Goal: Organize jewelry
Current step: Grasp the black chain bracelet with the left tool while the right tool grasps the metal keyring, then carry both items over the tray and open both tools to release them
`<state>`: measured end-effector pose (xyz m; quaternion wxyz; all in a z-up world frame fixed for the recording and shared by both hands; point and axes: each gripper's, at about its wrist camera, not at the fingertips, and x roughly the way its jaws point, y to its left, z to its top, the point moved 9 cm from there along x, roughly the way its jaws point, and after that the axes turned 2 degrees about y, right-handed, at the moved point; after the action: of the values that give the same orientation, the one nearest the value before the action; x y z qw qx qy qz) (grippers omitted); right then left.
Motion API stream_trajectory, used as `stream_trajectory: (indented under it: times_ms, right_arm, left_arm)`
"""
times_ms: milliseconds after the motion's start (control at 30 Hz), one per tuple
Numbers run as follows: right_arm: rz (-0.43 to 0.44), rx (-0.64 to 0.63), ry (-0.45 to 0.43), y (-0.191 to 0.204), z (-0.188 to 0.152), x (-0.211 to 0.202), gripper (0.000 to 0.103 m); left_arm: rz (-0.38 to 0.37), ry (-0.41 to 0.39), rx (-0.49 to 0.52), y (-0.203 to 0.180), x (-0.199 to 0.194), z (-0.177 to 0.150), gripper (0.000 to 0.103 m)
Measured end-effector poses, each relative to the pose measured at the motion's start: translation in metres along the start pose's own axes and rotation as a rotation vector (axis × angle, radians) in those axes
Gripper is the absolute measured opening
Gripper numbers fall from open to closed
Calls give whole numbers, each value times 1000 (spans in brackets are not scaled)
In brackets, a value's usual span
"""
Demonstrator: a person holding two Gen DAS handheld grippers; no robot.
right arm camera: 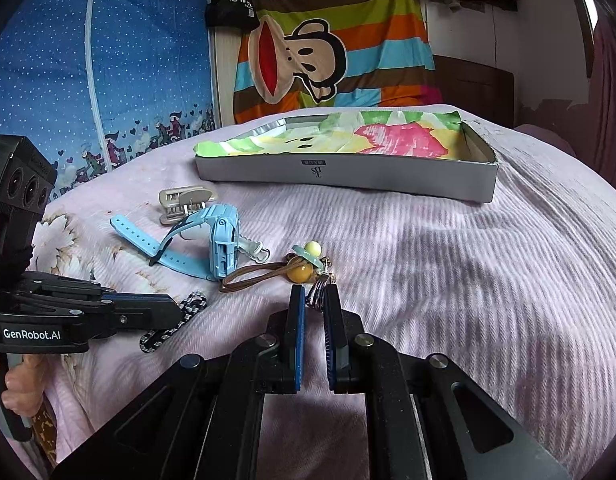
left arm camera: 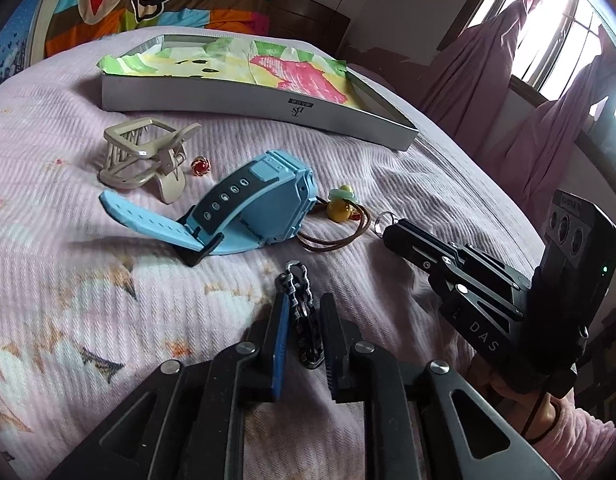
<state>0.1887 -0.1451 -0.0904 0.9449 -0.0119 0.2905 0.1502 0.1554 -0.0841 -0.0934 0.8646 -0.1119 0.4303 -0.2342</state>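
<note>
My left gripper [left arm camera: 302,304] is shut on a black-and-silver chain bracelet [left arm camera: 298,280] low over the pink bedspread; the bracelet also shows in the right wrist view [right arm camera: 190,306]. My right gripper [right arm camera: 312,294] is shut on a silver ring [right arm camera: 316,294], which also shows in the left wrist view [left arm camera: 383,218]. A blue watch [left arm camera: 252,208] lies on its side nearby. A brown cord with yellow and green beads [right arm camera: 304,266] lies just beyond the ring. A beige hair claw [left arm camera: 144,156] and a small red ring [left arm camera: 200,166] lie further left.
A shallow grey box [left arm camera: 244,98] lined with colourful paper sits at the far side of the bed. A striped monkey blanket [right arm camera: 327,48] hangs behind it. Pink curtains [left arm camera: 527,92] and a window are to the right.
</note>
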Motion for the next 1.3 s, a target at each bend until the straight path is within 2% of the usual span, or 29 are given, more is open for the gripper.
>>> stream_trajectory:
  times_ms: [200,333,433,567,733,900,1000,1100,1300]
  right_arm:
    - [5,-1,-4,1,-2,0,8]
    - [7,1,-4,2,-2,0,8]
    - [8,2,-7,2,-2,-1,8]
    - [11,1,-28,2,4,-5,8]
    - [9,-6,-83,0,29,-11,8]
    - [10,-18,-138,-6,70,-6,8]
    - [18,-28,-147,-7,97,8,8]
    - [30,-18,-132,-10,122,30,8]
    - [57,68,-62,-22,145,80,8]
  left_arm:
    - [30,21,37,-4,6,-2,17]
    - [59,37,46,-3,10,-1,11]
    - [58,9,51,-6,5,2,11]
    - [34,-70,76,-15,-10,12,11]
    - [11,-213,93,-26,-38,58,11]
    - [34,-278,85,-14,-44,120,11]
    - [70,-274,84,3,-31,158,11]
    - [94,-237,56,21,-9,183,11]
    - [109,-141,-45,54,29,196,11]
